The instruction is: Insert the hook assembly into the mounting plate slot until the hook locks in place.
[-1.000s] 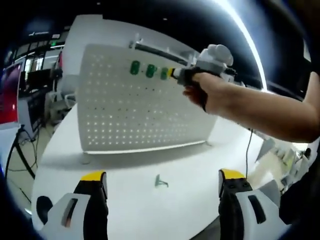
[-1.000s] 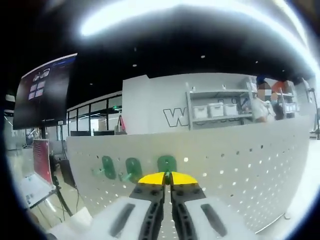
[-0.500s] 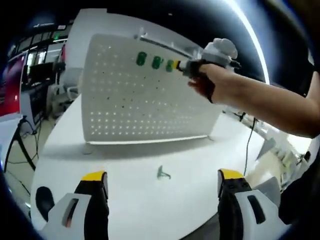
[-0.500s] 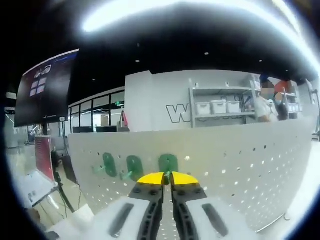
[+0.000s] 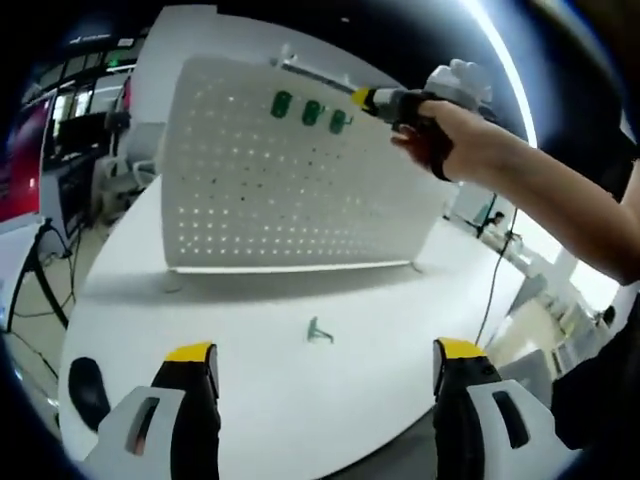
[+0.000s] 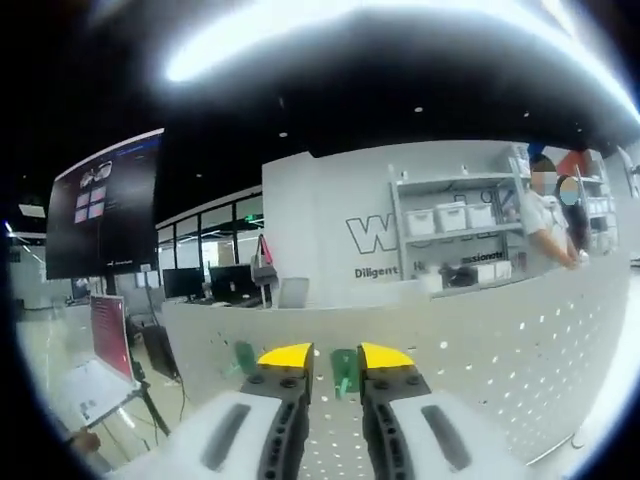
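Since a second ago our right gripper (image 6: 334, 356) has parted its jaws, which had been pinched together on the third green hook (image 6: 345, 370); that hook now sits between the separated yellow tips, seemingly left seated in the white pegboard (image 5: 300, 190). In the left gripper view the right gripper's tip (image 5: 366, 98) lies just at 3 o'clock of the three-hook row (image 5: 311, 112) near the board's top edge. Our left gripper (image 5: 320, 362) hangs released over the desk (image 5: 260, 400), well back from the board. One more small green hook (image 5: 319, 331) lies loose on the desk, toward 12 o'clock from the left jaws, so we judge the left hand nearer to it. The right gripper view adds the close-up of the seated hook.
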{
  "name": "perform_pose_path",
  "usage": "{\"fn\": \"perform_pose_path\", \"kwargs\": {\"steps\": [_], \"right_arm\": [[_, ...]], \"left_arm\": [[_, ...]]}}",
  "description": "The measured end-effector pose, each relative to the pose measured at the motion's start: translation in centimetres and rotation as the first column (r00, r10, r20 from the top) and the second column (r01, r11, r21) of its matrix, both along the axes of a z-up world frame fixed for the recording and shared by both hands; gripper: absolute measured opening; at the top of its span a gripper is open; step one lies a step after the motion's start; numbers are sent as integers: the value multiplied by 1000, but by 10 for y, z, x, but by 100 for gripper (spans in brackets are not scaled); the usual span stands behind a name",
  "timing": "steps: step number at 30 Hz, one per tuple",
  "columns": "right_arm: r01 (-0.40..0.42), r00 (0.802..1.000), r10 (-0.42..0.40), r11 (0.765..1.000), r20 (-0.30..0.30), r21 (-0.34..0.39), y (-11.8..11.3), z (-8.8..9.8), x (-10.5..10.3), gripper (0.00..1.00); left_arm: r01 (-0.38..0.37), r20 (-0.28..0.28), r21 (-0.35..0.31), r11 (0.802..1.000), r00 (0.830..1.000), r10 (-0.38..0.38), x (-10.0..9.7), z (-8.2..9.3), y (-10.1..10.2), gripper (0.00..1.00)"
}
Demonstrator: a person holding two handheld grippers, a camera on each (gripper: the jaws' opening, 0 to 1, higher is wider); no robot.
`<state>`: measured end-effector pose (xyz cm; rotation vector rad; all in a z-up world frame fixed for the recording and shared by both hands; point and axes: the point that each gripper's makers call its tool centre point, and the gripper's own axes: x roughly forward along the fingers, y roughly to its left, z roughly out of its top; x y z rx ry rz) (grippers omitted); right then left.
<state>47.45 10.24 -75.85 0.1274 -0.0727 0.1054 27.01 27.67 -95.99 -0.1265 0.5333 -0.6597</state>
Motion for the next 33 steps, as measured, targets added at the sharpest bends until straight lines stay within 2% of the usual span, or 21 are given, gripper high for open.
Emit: {"fn": "perform_pose_path", "kwargs": {"steps": [2,4,7,10,13,16,19,21,25,27,30,31,33], "right_arm": [[-3,1000,3,1000,22,8,-4,8,-15,16],[4,999,-3,1000,37,-15,-8,11,-27,16],[-18,1000,19,999,18,-50,-15,6,-47,16],[-99,995,99,993,11,60,-13,7,-70,16],[-79,997,79,996,5,-49,-25,4,-92,16],[-113,993,108,986,-50,-121,-28,-15,-112,16],[-170,980,153,976,-124,-140,-26,-38,-129,16],[-153,985,140,979,-104,-136,-32,-37,-142,16],[-199,972,174,967,-158,-160,-29,-55,-157,16],[-242,956,194,946,-221,-215,-25,-76,-164,16],[-291,931,228,935,-286,-201,-19,-102,-173,16],[-315,917,247,930,-314,-190,-16,-114,-177,16],[-342,898,257,918,-356,-201,-13,-132,-183,17]], "left_arm": [[-5,11,-10,1000,1000,5,0,5,0,90],[-8,15,-10,1000,1000,8,-1,6,0,90],[1,18,-2,1000,1000,-1,-5,5,-2,89],[10,6,-1,1000,1000,-10,-9,2,-4,89],[17,1,5,1000,1000,-17,-12,0,-6,89],[21,2,10,1000,1000,-21,-15,0,-8,89],[26,4,21,999,1000,-26,-17,-3,-10,88],[26,-1,25,999,1000,-26,-18,-3,-9,88],[29,2,43,999,1000,-30,-20,-5,-10,90],[36,-8,54,998,999,-36,-21,-9,-11,90],[46,-38,38,998,998,-44,-22,-13,-13,93],[47,-42,44,998,998,-45,-22,-14,-14,94],[58,-48,51,997,997,-56,-22,-16,-15,93]]}}
